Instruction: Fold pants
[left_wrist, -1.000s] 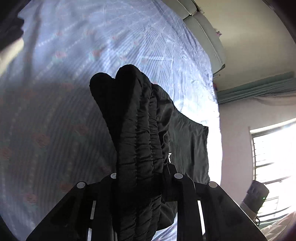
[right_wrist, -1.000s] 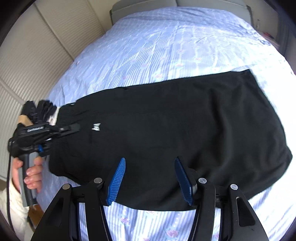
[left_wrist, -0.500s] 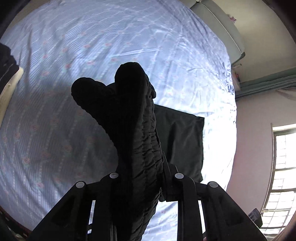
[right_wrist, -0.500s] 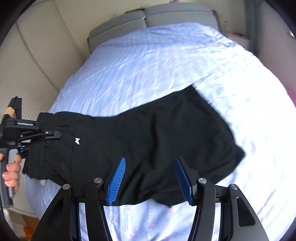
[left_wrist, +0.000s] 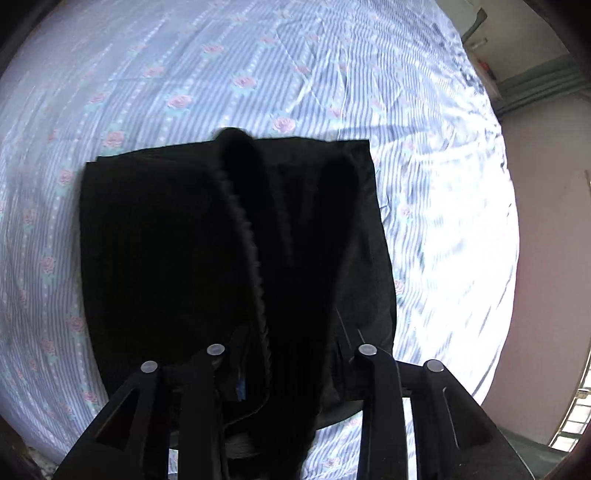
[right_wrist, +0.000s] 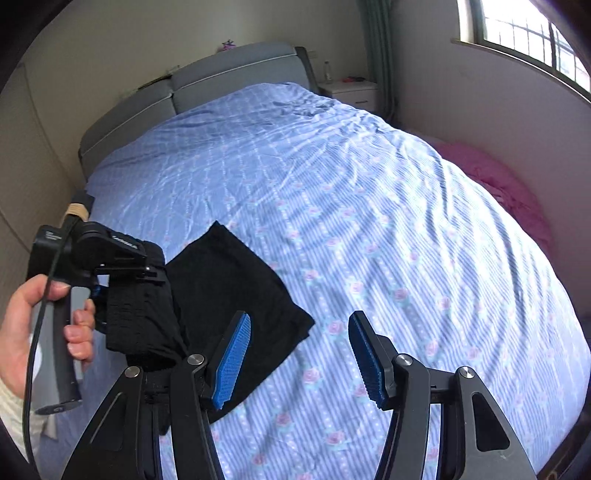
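Left wrist view: pants (left_wrist: 229, 258) are clenched by the left gripper (left_wrist: 288, 369); the right gripper (right_wrist: 299, 354) is spread, empty, beside them.

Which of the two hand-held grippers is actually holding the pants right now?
The left hand-held gripper: its fingers are clamped on the gathered waistband of the black pants. The right hand-held gripper stands open with nothing between its blue pads.

daylight from window (right_wrist: 532, 33), glare whitening bedsheet (left_wrist: 461, 221) at right, pants (left_wrist: 221, 240) underexposed black, fisheye edges curved, slight blur
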